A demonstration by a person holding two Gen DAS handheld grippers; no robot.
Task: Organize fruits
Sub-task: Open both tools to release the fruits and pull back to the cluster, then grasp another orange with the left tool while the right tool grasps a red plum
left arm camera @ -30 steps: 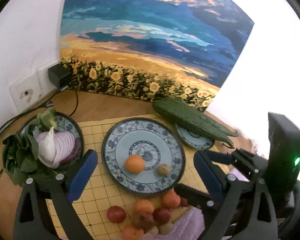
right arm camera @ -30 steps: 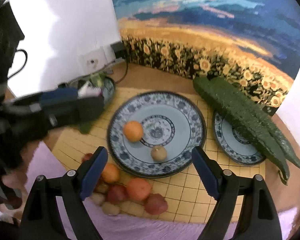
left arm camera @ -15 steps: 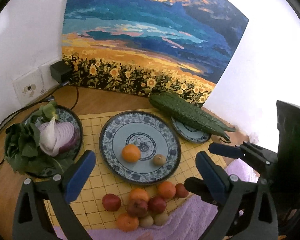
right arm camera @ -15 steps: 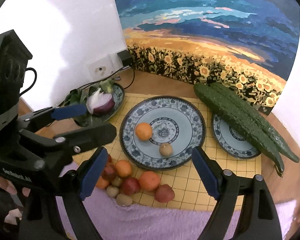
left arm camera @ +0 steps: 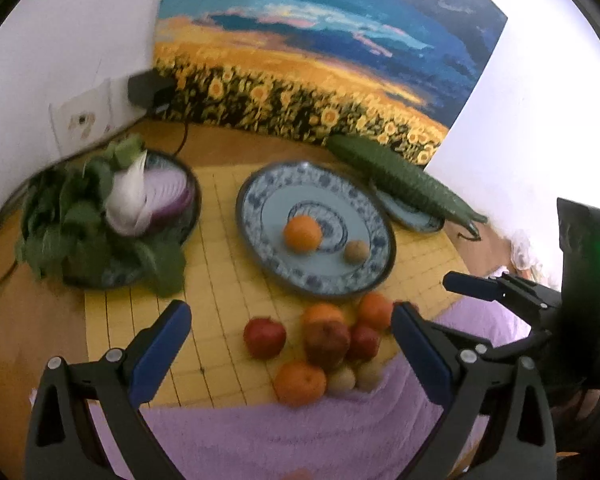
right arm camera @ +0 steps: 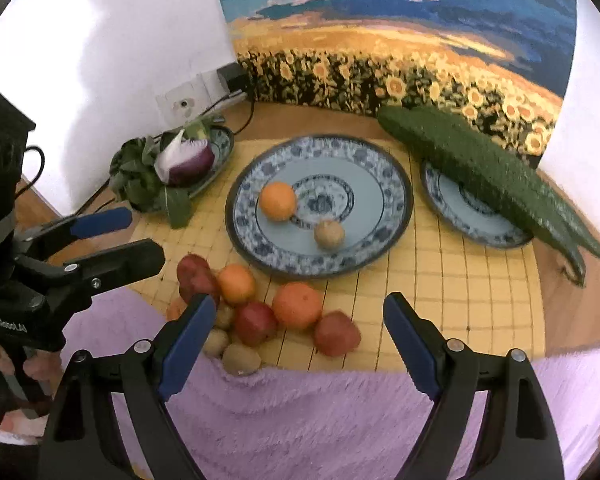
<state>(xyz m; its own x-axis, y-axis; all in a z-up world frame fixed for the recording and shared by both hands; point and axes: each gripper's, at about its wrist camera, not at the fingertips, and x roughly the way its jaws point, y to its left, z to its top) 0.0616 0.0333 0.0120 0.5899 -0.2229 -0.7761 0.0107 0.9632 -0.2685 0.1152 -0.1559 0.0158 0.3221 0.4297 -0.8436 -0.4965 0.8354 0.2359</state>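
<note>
We are noting both claws spread, gripping nothing. Loose fruit pile (right arm camera: 260, 312) is sitting at the yellow mat's near edge, w/ the purple towel alongside. It is lying betw. the left claw (left arm camera: 290, 344) and right claw (right arm camera: 300, 320), slightly nearer right, approx. Big plate (right arm camera: 384, 240) is lying just beyond.

**Corner setting: white walls, painted canvas, wooden top**

White walls (right arm camera: 112, 40) meeting at a corner; bright light washes out the right-hand wall. Large painting (right arm camera: 400, 28) leaning in the corner: blue clouded sky over an orange field, sunflowers along the bottom. Wall socket plate (right arm camera: 184, 102) low on the left wall, black plug adapter (right arm camera: 232, 76) beside it, dark cable trailing across a wooden tabletop (left arm camera: 32, 328). Yellow gridded mat (right arm camera: 460, 280) on the wood; fluffy lilac cloth (right arm camera: 308, 420) over the near edge
</note>
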